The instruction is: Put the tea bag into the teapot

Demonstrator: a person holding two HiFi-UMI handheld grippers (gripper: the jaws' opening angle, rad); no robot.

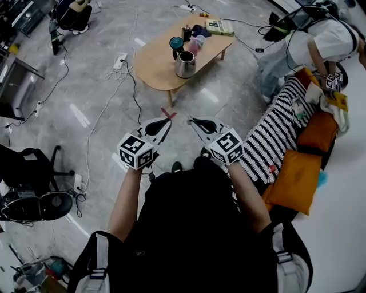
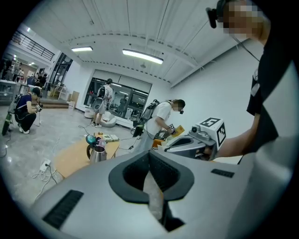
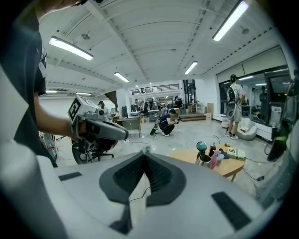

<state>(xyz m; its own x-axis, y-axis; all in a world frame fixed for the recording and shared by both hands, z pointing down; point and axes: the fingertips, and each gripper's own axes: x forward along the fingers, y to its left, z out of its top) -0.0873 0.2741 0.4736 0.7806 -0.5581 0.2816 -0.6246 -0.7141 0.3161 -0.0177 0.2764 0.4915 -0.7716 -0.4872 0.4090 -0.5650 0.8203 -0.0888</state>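
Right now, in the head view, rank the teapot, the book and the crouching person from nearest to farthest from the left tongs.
1. Teapot, on the table's near half, ahead of the left tongs.
2. Book, at the table's far end.
3. Crouching person, far left, beyond the table.

Black shirt (image 1: 194,223); light-grey left gripper (image 1: 168,121)

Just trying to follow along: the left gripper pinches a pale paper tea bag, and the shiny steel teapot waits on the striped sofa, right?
Wrong spot: the head view shows the shiny steel teapot on the low oval wooden table. The left gripper does pinch the pale paper tea bag.
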